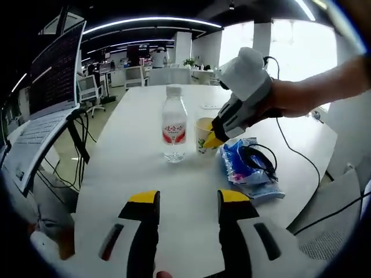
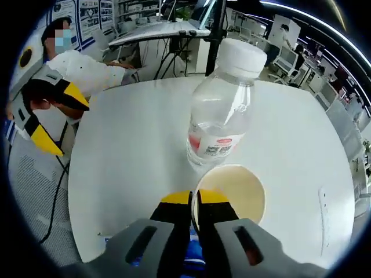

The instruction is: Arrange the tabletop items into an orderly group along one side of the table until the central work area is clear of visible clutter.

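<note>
The right claw (image 2: 194, 200) has its yellow tips pinched almost together over the near rim of the paper cup (image 2: 231, 194), one tip inside the wall and one outside as far as I can judge, so it looks to have hold of the cup by its lip. From the left gripper view the same claw (image 1: 211, 139) comes down at the cup (image 1: 202, 136) from the right, a hand (image 1: 295, 97) behind it.

The cup stands just beside the water bottle (image 1: 174, 123), near the middle of the white surface (image 1: 145, 168). A blue packet (image 1: 246, 168) with a black cable looped on it lies close by, toward the right edge.

The left claw (image 1: 188, 202) hangs wide apart over the near edge with nothing in it.

So the cup is the item in hand. Next it wants lifting clear without knocking the bottle, which is very near, then carrying to one edge. A thin paper wall may crumple or tip under a rim pinch.
</note>
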